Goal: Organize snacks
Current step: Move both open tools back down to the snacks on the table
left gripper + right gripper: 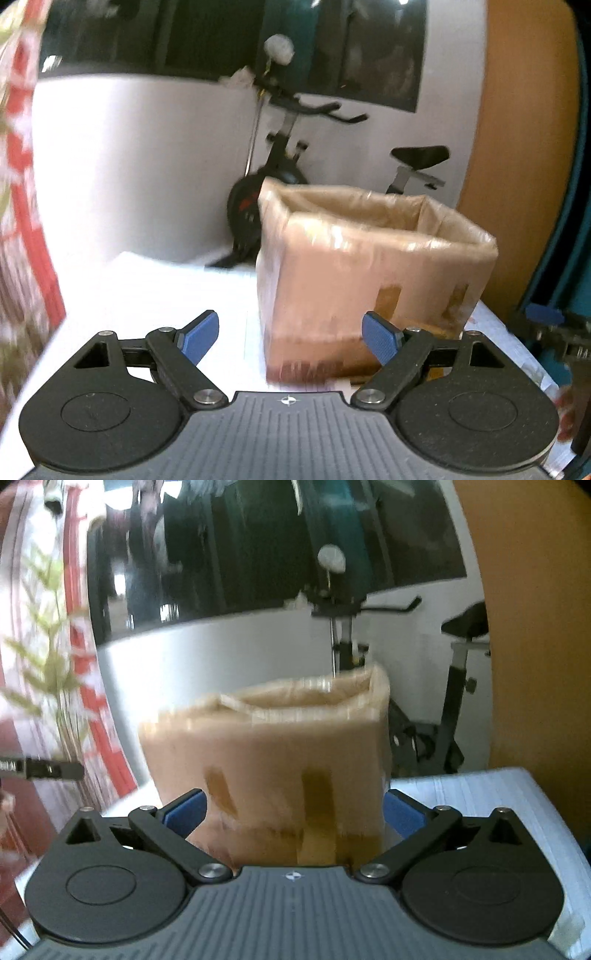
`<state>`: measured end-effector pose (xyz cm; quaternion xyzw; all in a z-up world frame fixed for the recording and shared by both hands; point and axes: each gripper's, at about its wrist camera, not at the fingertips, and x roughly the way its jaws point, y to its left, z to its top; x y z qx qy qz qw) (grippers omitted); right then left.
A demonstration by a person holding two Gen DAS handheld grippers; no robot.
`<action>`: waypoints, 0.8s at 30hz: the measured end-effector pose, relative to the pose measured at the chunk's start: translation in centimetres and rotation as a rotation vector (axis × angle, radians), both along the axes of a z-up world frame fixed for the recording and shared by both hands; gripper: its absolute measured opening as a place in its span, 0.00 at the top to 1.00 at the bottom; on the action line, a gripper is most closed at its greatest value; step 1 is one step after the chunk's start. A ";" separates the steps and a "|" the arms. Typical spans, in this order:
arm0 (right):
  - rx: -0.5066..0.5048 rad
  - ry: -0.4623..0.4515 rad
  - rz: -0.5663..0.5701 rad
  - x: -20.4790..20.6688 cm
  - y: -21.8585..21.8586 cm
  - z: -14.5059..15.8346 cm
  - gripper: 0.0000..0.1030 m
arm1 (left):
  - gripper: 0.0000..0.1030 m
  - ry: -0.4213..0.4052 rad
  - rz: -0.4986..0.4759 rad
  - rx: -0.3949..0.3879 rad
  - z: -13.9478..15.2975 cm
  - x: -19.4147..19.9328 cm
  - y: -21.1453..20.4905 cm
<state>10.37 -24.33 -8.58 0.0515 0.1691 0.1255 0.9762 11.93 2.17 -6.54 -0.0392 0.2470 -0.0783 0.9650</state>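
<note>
An open cardboard box (373,280), wrapped in clear tape, stands on a white table (166,291). My left gripper (291,334) is open and empty, its blue pads just in front of the box's near left corner. In the right wrist view the same box (273,753) fills the middle, blurred by motion. My right gripper (293,812) is open, with a blue pad on each side of the box's lower front; I cannot tell if the pads touch it. No snacks are in view. The box's inside is hidden.
An exercise bike (280,166) stands behind the table against a white wall. A wooden panel (517,147) rises at the right. A red and white patterned cloth (22,184) hangs at the left. The right gripper's tip (546,325) shows at the table's right edge.
</note>
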 end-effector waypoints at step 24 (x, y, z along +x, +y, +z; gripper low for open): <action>-0.390 0.139 -0.016 -3.7 4.4 -10.6 0.00 | 0.17 0.155 0.083 -0.055 -6.0 -3.0 0.1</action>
